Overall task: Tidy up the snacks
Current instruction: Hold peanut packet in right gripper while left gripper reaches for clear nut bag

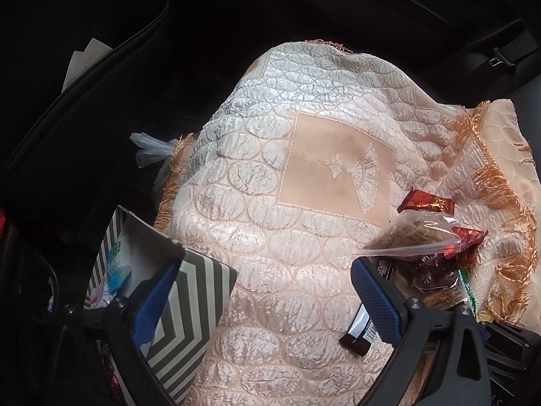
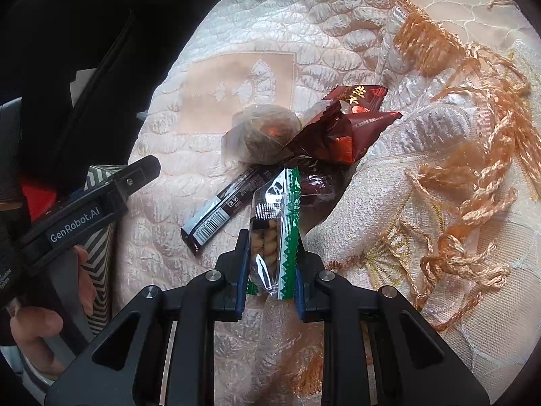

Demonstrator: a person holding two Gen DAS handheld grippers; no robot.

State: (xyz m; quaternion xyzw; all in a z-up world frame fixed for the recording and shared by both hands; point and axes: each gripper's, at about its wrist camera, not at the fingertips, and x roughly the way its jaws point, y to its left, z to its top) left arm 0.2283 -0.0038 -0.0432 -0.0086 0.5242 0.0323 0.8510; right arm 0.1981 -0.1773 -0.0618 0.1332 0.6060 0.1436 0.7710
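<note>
A pile of snacks lies on a quilted peach cloth (image 2: 236, 77). My right gripper (image 2: 272, 257) is shut on a green-edged snack packet (image 2: 275, 237) with nuts showing through its window. Beyond it lie a black stick packet (image 2: 223, 209), a clear bag of brown food (image 2: 260, 135) and red-brown wrappers (image 2: 341, 125). My left gripper (image 1: 263, 291) is open above the cloth. A chevron-striped box (image 1: 189, 308) holding a few packets sits by its left finger. The pile shows at its right: the clear bag (image 1: 409, 233), the black stick (image 1: 358, 331).
Orange fringe (image 2: 466, 182) trims the folded cloth at the right. Dark black surfaces (image 1: 101, 67) surround the cloth at the left and back. A thin plastic bag (image 1: 148, 149) pokes out at the cloth's left edge. My left gripper's body (image 2: 88, 213) shows in the right wrist view.
</note>
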